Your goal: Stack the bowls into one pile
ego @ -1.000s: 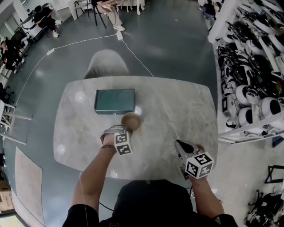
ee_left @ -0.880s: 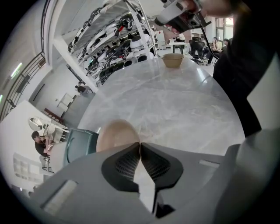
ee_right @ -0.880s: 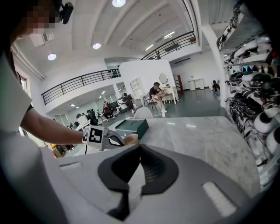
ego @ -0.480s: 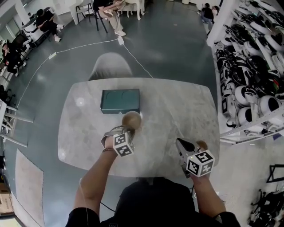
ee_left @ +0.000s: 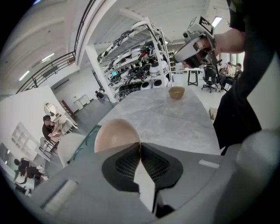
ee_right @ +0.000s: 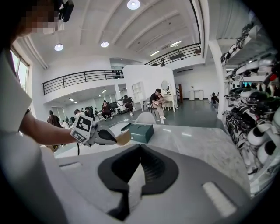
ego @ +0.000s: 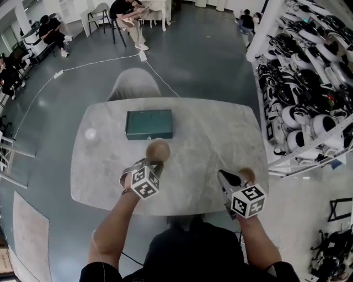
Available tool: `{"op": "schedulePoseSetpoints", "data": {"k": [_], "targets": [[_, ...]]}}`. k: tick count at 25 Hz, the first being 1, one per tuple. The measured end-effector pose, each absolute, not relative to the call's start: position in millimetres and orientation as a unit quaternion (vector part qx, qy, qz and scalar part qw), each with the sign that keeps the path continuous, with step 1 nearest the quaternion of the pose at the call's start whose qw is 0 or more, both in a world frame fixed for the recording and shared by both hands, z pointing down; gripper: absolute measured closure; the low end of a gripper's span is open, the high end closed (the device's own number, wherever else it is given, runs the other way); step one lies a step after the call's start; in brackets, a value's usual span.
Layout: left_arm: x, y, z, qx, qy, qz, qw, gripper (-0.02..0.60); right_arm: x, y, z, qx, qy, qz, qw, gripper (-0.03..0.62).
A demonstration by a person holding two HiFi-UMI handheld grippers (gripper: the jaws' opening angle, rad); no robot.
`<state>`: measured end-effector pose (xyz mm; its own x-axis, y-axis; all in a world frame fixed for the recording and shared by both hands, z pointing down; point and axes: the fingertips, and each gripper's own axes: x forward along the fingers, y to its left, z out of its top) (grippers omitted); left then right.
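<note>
The marble table bears a green box near the bowl.

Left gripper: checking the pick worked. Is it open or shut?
Shut on the bowl: the left gripper has its jaws pinched together on the bowl's rim.

We logged a pale marble table with rounded corners on a glossy grey floor. A light round-backed chair stood at the table's far edge. Past the right edge, a white rack was packed with white and black gear. A white cable ran over the floor beyond the far-left corner. Seated people were well off. The right gripper view gave us white walls, a dark-railed mezzanine, round ceiling lights and a window at left.
</note>
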<state>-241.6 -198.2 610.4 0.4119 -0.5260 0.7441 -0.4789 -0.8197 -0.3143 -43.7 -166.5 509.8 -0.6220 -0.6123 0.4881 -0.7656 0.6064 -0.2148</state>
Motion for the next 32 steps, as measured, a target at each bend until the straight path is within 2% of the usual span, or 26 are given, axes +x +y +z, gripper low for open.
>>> {"op": "schedulePoseSetpoints", "data": {"k": [7,13,32], "targets": [[-228,-186,587,-0.853,0.315,-0.416,0.017,0.563,-31,-153,503,0.403,-0.876,0.195,0.178,0.592],[-181,-183,563,-0.859,0.320,-0.399,0.015,0.563,11,-152,499,0.410,-0.876,0.197,0.162,0.592],[54,-198,525,-0.884,0.290,-0.365,0.032,0.563,215,-162,504,0.462,-0.855,0.215,0.101,0.592]]}}
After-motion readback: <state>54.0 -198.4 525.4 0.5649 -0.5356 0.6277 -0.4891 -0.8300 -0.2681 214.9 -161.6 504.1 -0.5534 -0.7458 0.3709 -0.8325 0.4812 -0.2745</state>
